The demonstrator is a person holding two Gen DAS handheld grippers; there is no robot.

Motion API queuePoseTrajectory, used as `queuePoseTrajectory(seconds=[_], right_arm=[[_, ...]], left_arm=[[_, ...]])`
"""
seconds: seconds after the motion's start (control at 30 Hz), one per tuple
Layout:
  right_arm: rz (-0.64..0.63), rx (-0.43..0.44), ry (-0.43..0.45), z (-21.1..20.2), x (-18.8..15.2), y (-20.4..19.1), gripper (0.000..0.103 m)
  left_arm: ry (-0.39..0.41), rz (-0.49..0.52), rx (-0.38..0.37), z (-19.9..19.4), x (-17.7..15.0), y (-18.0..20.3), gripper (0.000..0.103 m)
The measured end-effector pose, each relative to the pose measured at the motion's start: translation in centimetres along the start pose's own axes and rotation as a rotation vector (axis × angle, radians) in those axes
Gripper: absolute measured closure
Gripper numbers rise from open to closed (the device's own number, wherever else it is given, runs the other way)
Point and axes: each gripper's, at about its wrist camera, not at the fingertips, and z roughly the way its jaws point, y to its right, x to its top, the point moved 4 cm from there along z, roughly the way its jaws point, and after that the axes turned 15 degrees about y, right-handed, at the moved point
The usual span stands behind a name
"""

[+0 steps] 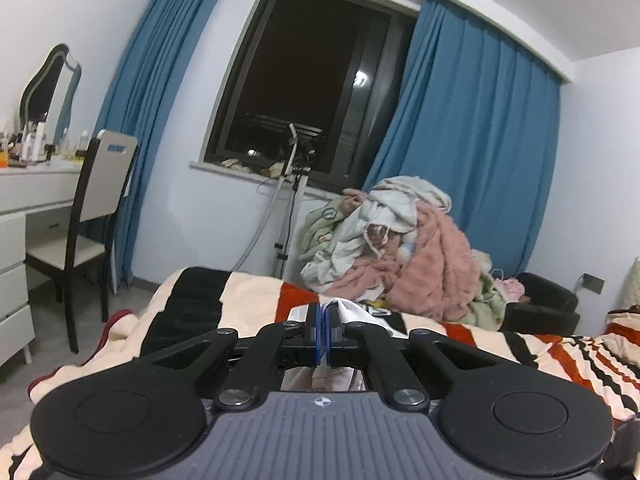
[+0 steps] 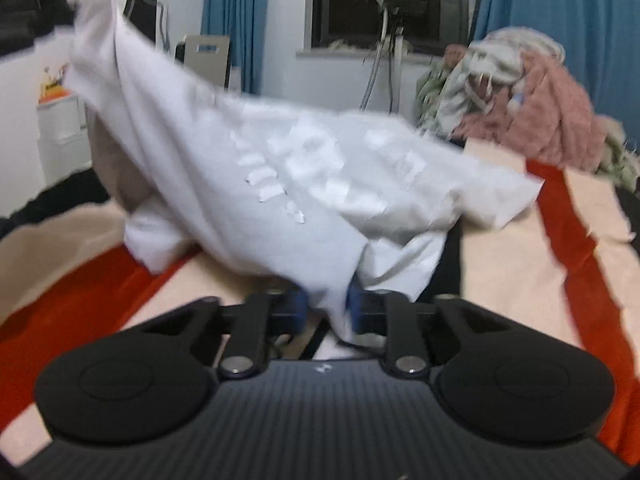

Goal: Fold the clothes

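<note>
White garment (image 2: 280, 168) lifted over striped bed (image 2: 500, 248), pile (image 2: 540, 112) at 2 o'clock. Right tool (image 2: 326, 308) clamped on hem; left tool (image 1: 322, 332) pinched on corner. Keep edge taut, lay flat before folding.

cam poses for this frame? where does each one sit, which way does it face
Left wrist: on the left gripper, looking along its shut fingers across the striped blanket toward the window; a bit of white garment is pinched.
Right wrist: on the right gripper, facing the same wall, fingers closed on the white garment filling the view.
Shared: garment, blanket, window, blue curtains, clothes pile. No hands visible.
</note>
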Motion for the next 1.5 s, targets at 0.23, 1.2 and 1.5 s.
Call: queuePoseTrajectory(seconds=[0.23, 1.2, 1.5], right_arm=[[0.067, -0.06, 0.199, -8.7, 6.3, 2.7, 0.095], [0.737, -0.208, -0.035, -6.4, -0.7, 14.1, 0.019], [0.68, -0.272, 0.059, -9.3, 0.8, 13.2, 0.017]], left_arm=[[-0.018, -0.071, -0.096, -2.8, 0.8, 0.8, 0.101], [-0.437, 0.065, -0.092, 9.0, -11.4, 1.2, 0.069], [-0.317, 0.391, -0.389, 2.0, -8.4, 6.9, 0.046]])
